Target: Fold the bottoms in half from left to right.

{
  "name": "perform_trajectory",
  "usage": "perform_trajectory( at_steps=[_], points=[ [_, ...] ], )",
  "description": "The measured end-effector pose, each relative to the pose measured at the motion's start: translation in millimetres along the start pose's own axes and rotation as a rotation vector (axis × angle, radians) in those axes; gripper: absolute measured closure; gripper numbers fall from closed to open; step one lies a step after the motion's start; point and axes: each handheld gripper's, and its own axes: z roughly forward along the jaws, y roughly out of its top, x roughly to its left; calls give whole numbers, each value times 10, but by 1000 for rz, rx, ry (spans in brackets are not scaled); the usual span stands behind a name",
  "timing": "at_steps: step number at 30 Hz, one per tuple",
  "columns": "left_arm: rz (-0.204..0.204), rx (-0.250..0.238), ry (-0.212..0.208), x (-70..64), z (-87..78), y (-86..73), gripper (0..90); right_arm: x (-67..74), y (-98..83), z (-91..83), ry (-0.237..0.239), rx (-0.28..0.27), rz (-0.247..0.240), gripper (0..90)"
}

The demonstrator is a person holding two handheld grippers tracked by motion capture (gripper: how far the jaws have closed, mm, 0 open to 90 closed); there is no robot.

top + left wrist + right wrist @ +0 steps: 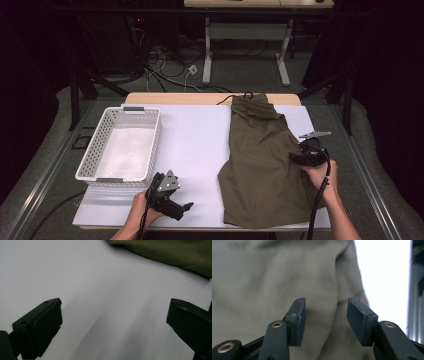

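The right gripper (300, 156) sits at the right edge of the olive-green garment (262, 165), which lies flat on the right half of the white surface (195, 145); the cloth spreads out to this gripper's left, and its dark drawstring end is farther away at the back of the surface. In the right gripper view the jaws stand partly spread, with the garment (274, 272) filling the space beyond them and a soft fold running between the two pads (300, 315), but the pads do not press on the fabric and nothing is pinched. A strip of the bare white surface (384, 277) shows to the right of that gripper. The left gripper (187, 206) rests near the front edge of the surface, well apart from the garment, which lies off to its right. In the left gripper view its jaws are spread wide over bare white surface (100, 290), with nothing between them, and the garment's edge (175, 252) lies ahead of them near the top right corner. A white perforated basket (120, 145) stands just beyond the left gripper, on the side away from the cloth.
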Motion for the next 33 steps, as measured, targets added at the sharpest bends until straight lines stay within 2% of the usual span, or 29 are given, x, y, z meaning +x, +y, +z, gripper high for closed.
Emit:
perform_trajectory(
  at_steps=[2, 4, 7, 11, 13, 17, 19, 22, 24, 25, 26, 27, 29, 32, 33],
  points=[
    [4, 5, -3, -6, 10, 3, 0, 7, -60, 45, 29, 38, 6, 559],
    [8, 6, -5, -15, 11, 6, 0, 22, -105, 98, 61, 52, 0, 689],
    [6, 5, -4, -17, 8, 8, 0, 52, -110, 136, 34, 50, -33, 860],
    [5, -4, 2, -24, -9, 7, 1, 55, -36, 41, -8, -5, -49, 900],
    [1, -1, 2, -13, 1, 6, 0, 50, 12, -9, -22, -36, -55, 900],
    [7, -6, 2, -25, -4, 18, 0, 18, 117, -40, -96, -62, -85, 900],
    [3, -3, 2, -25, 1, 14, 0, -1, 145, -5, -143, -61, -105, 900],
    [4, 2, -1, -21, 18, 16, 0, -54, 124, 123, -164, -43, -108, 900],
    [4, 1, -3, -26, 17, 17, 0, -97, 79, 226, -130, -6, -87, 880],
    [4, -1, -2, -26, 13, 15, 0, -112, 57, 258, -108, 5, -78, 798],
    [5, -1, -1, -21, 8, 13, 0, -128, 43, 260, -91, 6, -58, 757],
    [3, -1, -1, -13, 7, 10, 0, -138, 35, 231, -73, 6, -50, 731],
    [-2, -1, 1, -2, 9, 11, 0, -141, 23, 101, -79, -22, -32, 618],
    [6, -4, 1, -19, 1, 14, 0, -119, -18, -127, -65, -33, -15, 507],
    [6, -4, 1, -19, 1, 14, 0, -119, -18, -127, -65, -33, -15, 507]
  ],
)
